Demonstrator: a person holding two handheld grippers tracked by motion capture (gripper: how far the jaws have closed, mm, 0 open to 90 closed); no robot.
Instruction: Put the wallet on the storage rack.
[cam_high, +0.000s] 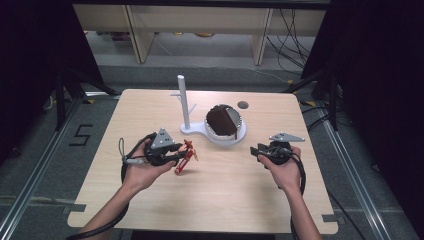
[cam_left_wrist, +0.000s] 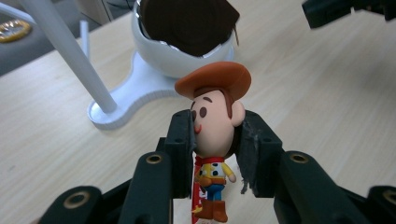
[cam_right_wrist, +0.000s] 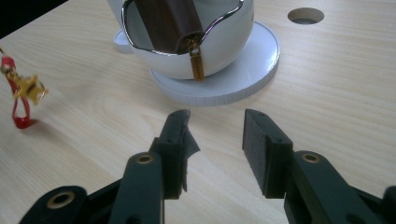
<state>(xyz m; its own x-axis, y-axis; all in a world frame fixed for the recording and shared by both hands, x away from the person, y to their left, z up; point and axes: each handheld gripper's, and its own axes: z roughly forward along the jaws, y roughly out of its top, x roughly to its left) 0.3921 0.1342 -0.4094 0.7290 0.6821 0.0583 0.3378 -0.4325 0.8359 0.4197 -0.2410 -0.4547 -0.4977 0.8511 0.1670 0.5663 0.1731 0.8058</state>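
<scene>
While the left gripper (cam_left_wrist: 215, 135) has its fingers (cam_left_wrist: 180, 140) clamped on the head of a cowboy figurine keychain (cam_left_wrist: 215, 140), the toy hangs just above the worktop (cam_high: 225, 200), left of its centre. The right gripper (cam_right_wrist: 215, 140), fingers apart with nothing between them, points toward the white bowl stand (cam_right_wrist: 219, 70) holding a brown leather pouch (cam_right_wrist: 168, 21), nearer the far edge.

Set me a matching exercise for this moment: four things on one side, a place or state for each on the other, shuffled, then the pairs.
1. cowboy figure keychain
2. brown leather pouch
3. right gripper
4. white post

A. jaws apart, nothing between them
B. standing upright beside the bowl
C. clamped by the head in the left gripper
D. lying in the white bowl

Pairs: 1-C, 2-D, 3-A, 4-B
</scene>
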